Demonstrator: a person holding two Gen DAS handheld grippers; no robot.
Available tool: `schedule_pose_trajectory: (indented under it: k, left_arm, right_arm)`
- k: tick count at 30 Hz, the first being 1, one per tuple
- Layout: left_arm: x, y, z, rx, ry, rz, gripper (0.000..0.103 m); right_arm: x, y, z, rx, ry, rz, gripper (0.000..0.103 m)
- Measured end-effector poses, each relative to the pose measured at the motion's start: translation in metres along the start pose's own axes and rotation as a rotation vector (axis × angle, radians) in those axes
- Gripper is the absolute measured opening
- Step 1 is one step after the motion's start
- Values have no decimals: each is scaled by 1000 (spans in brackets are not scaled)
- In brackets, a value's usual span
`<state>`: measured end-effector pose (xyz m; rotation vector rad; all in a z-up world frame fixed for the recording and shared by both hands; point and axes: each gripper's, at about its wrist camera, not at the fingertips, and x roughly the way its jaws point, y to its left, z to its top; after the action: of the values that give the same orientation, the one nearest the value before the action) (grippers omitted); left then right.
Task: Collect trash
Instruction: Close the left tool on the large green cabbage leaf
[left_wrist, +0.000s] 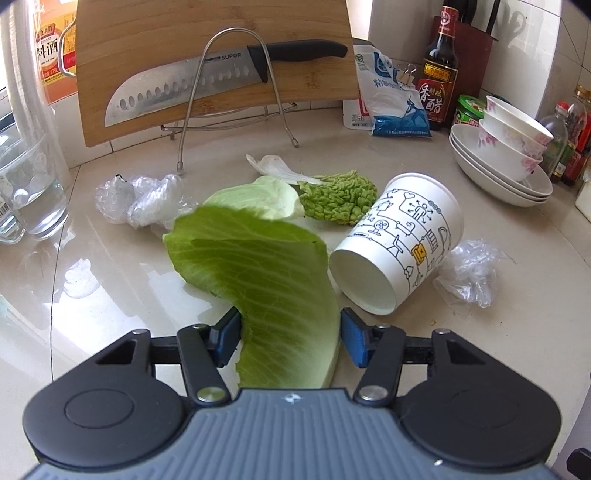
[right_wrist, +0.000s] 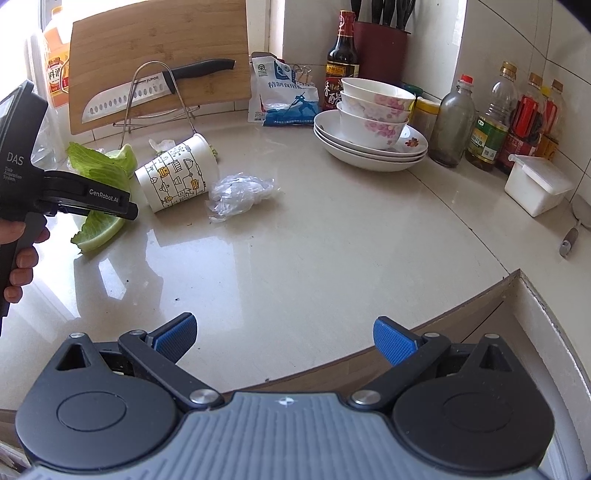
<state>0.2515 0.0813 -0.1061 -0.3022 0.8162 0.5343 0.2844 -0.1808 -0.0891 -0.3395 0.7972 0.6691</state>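
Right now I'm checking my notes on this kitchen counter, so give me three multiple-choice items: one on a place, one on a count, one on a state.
1. Where is the knife?
A. Flat on the counter
B. Leaning on the cutting board, behind the wire rack
C. Inside a bowl

2. How many flowered bowls are stacked on the white plates?
A. One
B. Three
C. Five

3. How is the printed paper cup placed?
A. Lying on its side
B. Standing upright
C. Crushed flat

Answers:
1 B: the blade rests against the upright wooden board, with the rack's wire loop across it.
2 B: the right wrist view shows three nested rims.
3 A: its round base faces the left wrist camera and its wall rests on the counter.
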Motion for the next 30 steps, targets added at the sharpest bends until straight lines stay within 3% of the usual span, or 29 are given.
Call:
schedule_pose_trajectory:
  k: [8,19,30]
  left_arm:
    - [-16,9,0,-2,27,-42,42]
    - [-41,29,-9,65,59,-61,38]
    - [-64,54,-26,157,97,-67,36]
  right_arm:
    - [-1,8,8,-15,-20,12,103]
    - [7,31,24,-65,-42,73,103]
    - [41,71,67,-184,-88,166,103]
